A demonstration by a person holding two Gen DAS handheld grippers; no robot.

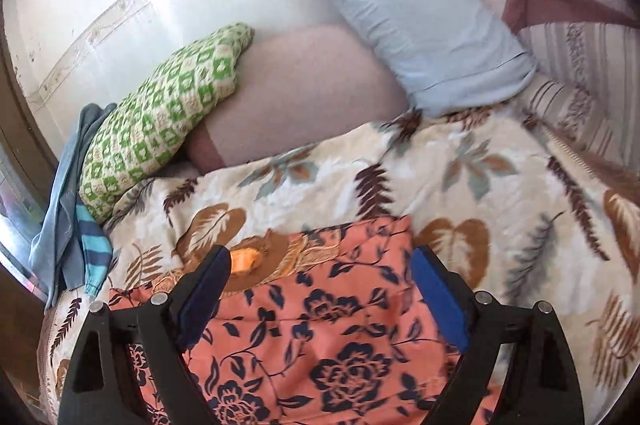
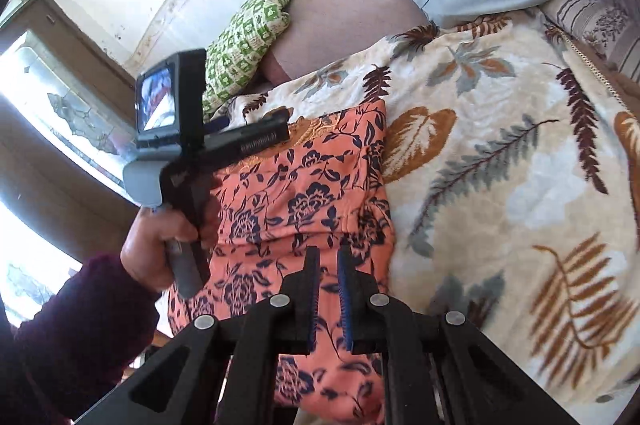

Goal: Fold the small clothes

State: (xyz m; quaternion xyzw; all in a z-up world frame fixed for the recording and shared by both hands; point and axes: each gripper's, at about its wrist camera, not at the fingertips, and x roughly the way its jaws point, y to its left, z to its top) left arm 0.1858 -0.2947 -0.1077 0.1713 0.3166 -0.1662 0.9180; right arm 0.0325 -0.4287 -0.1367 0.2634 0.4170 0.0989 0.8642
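An orange garment with dark blue flowers (image 1: 320, 325) lies folded on the leaf-print blanket (image 1: 500, 185); it also shows in the right wrist view (image 2: 304, 193). My left gripper (image 1: 320, 261) is open, its fingers (image 1: 212, 277) spread wide over the garment's far end. It appears in the right wrist view as a hand-held device (image 2: 224, 149) over the garment's left edge. My right gripper (image 2: 329, 257) hovers over the garment's near end, jaws nearly closed with a narrow gap, nothing visibly pinched between them.
A green checked cushion (image 1: 168, 113), a pink bolster (image 1: 304, 93) and a pale blue pillow (image 1: 420, 29) lie against the wall. Blue clothes (image 1: 68, 209) hang at the bed's left edge. A window (image 2: 48, 113) is at left.
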